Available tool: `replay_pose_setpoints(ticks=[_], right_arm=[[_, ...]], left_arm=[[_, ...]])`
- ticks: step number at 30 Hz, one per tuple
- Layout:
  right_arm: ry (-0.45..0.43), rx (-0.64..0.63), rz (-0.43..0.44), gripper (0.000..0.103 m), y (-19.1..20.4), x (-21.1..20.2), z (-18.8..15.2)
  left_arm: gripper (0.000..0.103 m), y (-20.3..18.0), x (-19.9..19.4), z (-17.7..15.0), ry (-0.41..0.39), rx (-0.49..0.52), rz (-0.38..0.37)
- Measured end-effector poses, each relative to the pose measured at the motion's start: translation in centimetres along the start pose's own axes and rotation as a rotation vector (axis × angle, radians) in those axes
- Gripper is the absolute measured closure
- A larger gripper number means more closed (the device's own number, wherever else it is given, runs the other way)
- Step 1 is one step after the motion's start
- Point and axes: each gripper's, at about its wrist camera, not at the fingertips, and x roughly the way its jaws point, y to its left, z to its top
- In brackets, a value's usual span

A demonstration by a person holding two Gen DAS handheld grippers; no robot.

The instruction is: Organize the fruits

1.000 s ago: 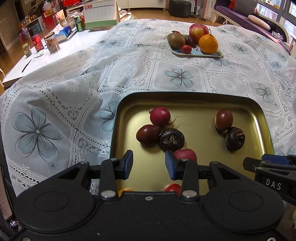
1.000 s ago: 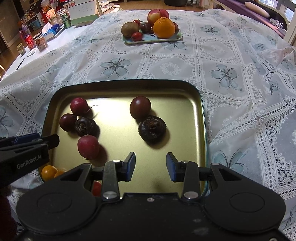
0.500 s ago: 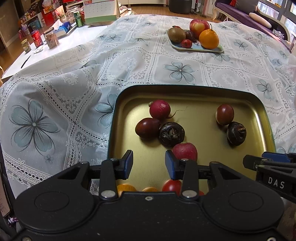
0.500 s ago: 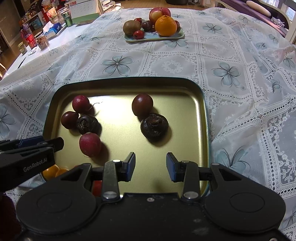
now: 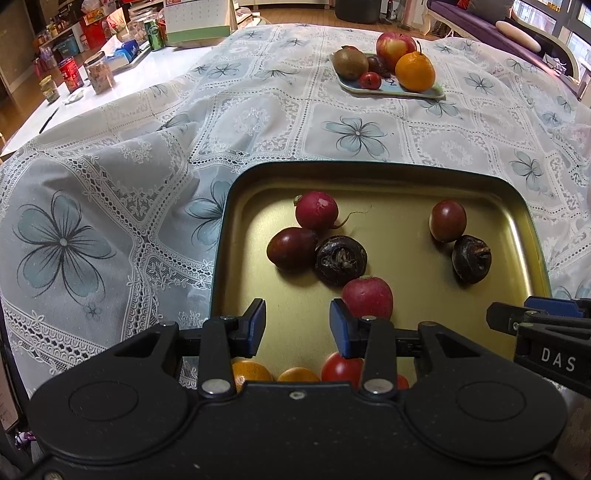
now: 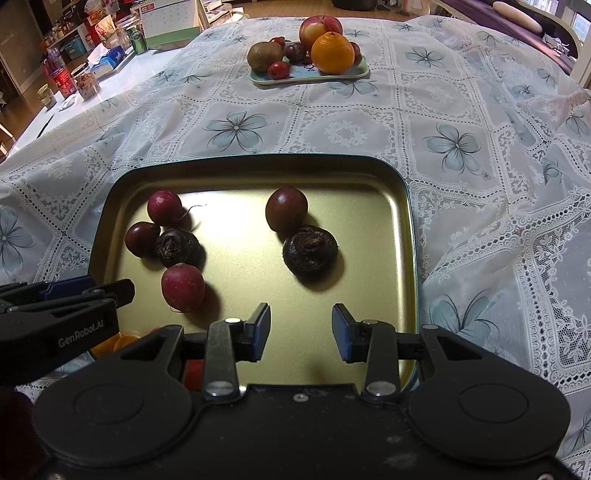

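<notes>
Left gripper (image 5: 297,325) and right gripper (image 6: 300,332) hover side by side over the near end of the shallow gold-coloured metal tray (image 5: 524,236); the blue-padded jaws of each stand apart with nothing between them, as in the earlier frames. Compared with one second ago, the left wrist view frames more of the tray's near edge: two small orange fruits (image 5: 251,371) and a red cherry tomato (image 5: 341,367) are seen more fully below the left fingers. On the tray floor, unchanged in place, lie two red radishes (image 5: 317,210), two glossy dark-brown round fruits (image 5: 291,248) and two rough black-brown water chestnuts (image 5: 340,260). The pale blue rectangular plate (image 6: 360,70) stands well apart on the lace floral tablecloth (image 6: 458,147), carrying a red apple (image 6: 319,27), an orange (image 6: 332,51), a brown kiwi (image 6: 264,55) and small red fruits.
</notes>
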Motion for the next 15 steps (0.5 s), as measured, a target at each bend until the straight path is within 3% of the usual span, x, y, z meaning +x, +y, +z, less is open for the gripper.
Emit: replay_pose_setpoints(ticks=[15], right_arm=[[0.013,-0.001,0.010,0.064,-0.02,0.07,-0.16]], left_arm=[[0.055,-0.12,0.21,-0.12,0.013,0.006,-0.004]])
